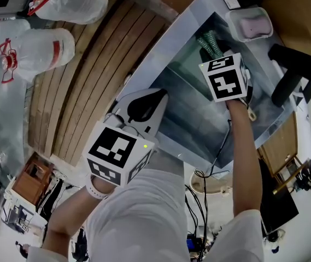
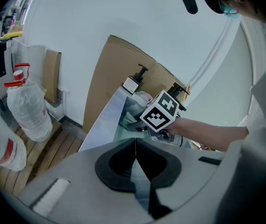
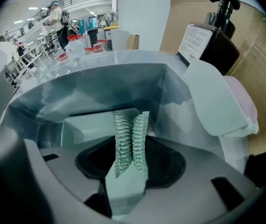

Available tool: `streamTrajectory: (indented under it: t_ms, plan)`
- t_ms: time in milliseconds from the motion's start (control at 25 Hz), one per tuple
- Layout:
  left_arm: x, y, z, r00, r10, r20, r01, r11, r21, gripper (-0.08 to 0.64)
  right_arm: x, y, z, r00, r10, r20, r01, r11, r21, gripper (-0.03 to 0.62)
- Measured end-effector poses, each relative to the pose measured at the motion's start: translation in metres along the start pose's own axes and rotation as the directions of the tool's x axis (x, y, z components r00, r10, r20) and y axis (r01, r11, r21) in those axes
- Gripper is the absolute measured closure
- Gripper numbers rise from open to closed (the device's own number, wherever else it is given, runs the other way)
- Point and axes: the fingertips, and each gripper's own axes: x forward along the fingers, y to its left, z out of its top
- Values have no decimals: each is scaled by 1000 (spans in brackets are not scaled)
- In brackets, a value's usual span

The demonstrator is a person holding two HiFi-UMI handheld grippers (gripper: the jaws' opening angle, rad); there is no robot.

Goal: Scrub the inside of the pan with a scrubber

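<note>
No pan and no scrubber show in any view. My right gripper [image 1: 210, 41] hangs over the steel sink [image 1: 183, 125], inside its far end. Its green ribbed pads [image 3: 123, 141] press flat together with nothing between them, so it is shut. From the left gripper view, the right gripper [image 2: 129, 120] appears with its marker cube above the basin. My left gripper [image 1: 158, 97] sits at the sink's near-left rim, outside the basin. Its jaws meet along a thin line in the left gripper view [image 2: 135, 148], shut on nothing.
A white soap dish [image 1: 249, 25] holding something pink sits on the sink's far rim, next to a dark pump bottle [image 3: 214, 36]. A black fixture [image 1: 294, 72] stands at the right. Plastic bags [image 1: 62, 1] lie on the wooden slats [image 1: 89, 75] at the left. Cables [image 1: 201, 201] hang below.
</note>
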Motion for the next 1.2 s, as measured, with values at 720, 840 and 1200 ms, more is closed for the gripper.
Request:
streamTrajectory:
  t_ms: [720, 840, 1200]
  plan:
    - [8, -4, 0, 1000, -25, -18, 25, 1000, 8, 554, 0, 62, -11, 978, 164, -130, -189, 959, -212, 445]
    - [6, -2, 0, 1000, -21, -18, 21, 1000, 12, 554, -4, 76, -14, 967, 220, -132, -243, 949, -201, 446]
    - [1, -3, -4, 1000, -20, -14, 20, 1000, 13, 554, -11, 103, -20, 916, 386, -107, -399, 902, -166, 448]
